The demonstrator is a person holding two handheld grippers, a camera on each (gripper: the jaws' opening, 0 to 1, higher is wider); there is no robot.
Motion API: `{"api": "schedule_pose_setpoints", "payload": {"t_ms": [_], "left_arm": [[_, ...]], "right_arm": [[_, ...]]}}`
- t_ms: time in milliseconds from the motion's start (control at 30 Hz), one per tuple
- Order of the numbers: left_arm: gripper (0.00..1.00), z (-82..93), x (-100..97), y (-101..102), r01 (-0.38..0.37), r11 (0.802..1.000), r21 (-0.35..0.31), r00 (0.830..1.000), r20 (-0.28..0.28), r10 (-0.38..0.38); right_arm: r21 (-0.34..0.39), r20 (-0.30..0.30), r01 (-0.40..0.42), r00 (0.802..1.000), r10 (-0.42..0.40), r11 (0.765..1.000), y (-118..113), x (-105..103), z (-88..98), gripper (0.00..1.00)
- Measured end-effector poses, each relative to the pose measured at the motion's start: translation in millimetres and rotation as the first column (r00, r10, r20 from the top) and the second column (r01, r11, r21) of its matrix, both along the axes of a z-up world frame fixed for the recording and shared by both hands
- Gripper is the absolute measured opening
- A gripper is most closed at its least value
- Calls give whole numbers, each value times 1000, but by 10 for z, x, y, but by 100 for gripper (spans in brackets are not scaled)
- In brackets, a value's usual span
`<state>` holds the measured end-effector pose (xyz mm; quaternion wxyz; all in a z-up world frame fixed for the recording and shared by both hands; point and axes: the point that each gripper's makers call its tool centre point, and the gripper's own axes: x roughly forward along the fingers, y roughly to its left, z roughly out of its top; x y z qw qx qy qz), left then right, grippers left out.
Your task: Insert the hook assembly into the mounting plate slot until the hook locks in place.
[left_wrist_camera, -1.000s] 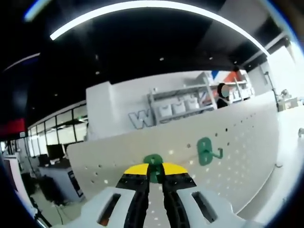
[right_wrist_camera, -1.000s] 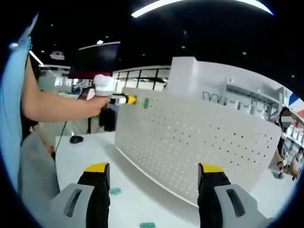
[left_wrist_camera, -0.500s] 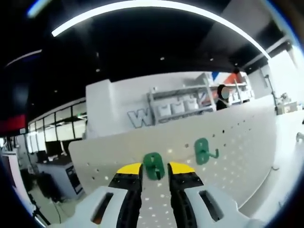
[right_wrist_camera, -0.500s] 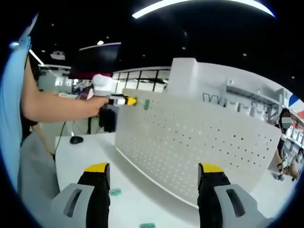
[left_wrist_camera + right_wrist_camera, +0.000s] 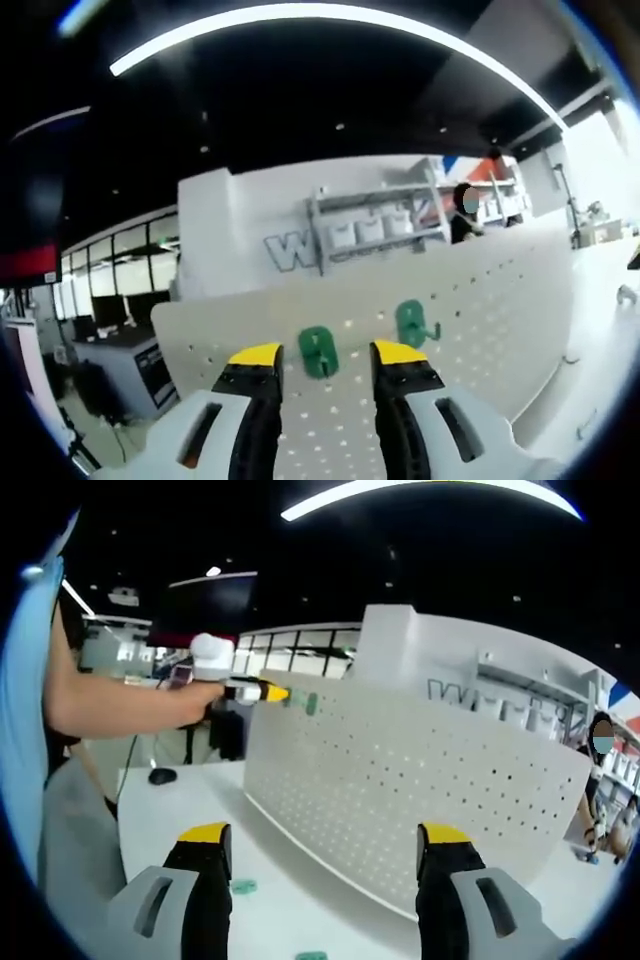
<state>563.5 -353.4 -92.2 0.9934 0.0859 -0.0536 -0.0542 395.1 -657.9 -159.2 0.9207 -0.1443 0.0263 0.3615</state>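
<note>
A green hook (image 5: 318, 350) sits on the upper part of the white perforated mounting plate (image 5: 500, 300). My left gripper (image 5: 327, 354) is open, its yellow-tipped jaws standing either side of that hook without touching it. A second green hook (image 5: 413, 323) hangs on the plate further right. In the right gripper view, the left gripper (image 5: 262, 691) is held by a person's hand at the plate's top left corner, just beside the green hook (image 5: 311, 702). My right gripper (image 5: 324, 833) is open and holds nothing, low in front of the plate (image 5: 400, 790).
Two small green parts (image 5: 243, 885) (image 5: 311, 956) lie on the white table (image 5: 170, 810) in front of the plate. A dark mouse (image 5: 160, 776) rests at the table's far left. The person's arm (image 5: 120, 705) reaches across from the left. Shelves and desks stand behind.
The left gripper's jaws have opened from around the green hook, which stays on the plate. The right gripper has hardly moved.
</note>
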Motion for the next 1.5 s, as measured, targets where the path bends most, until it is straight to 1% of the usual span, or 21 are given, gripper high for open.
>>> {"api": "schedule_pose_setpoints", "payload": {"t_ms": [300,633,900,1167,1500], "left_arm": [[42,29,-165,11,10,1000,1,1000,2,-10],[45,77,-348,-87,39,999,3,999,9,-39],[47,126,-501,-104,56,998,-7,998,24,-55],[46,87,-635,-109,61,998,-3,998,18,-61],[46,-47,-869,-168,79,997,-2,997,-1,-79]], "right_arm": [[5,8,-9,1000,9,1000,42,-21,21,76],[10,14,-8,1000,8,1000,66,-82,60,76],[8,21,-9,1000,8,1000,55,-109,83,76],[9,26,-8,1000,8,1000,45,-130,92,76],[9,30,1,1000,-1,1000,-10,-143,101,75]]}}
